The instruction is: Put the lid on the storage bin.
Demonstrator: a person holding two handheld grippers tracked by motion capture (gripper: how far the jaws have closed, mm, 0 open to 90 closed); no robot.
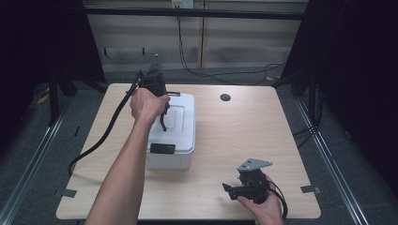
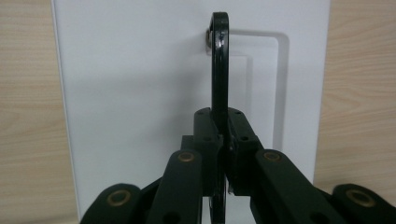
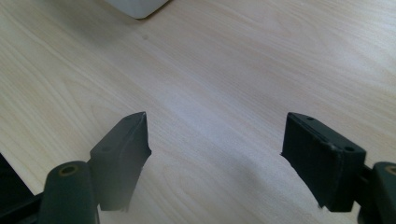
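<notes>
1. Over the white box [image 1: 171, 133] at the desk's [image 1: 234, 136] left, left gripper [image 1: 163, 111] jaws clamp its raised black handle [image 2: 219, 70] (lid not yet lifted).
2. Right gripper [image 1: 231, 190] rests near-right, jaws apart, empty.

No lettering, label, brand, number or sign could be read anywhere on the table or on what stood upon it (all surfaces looked blank).
</notes>
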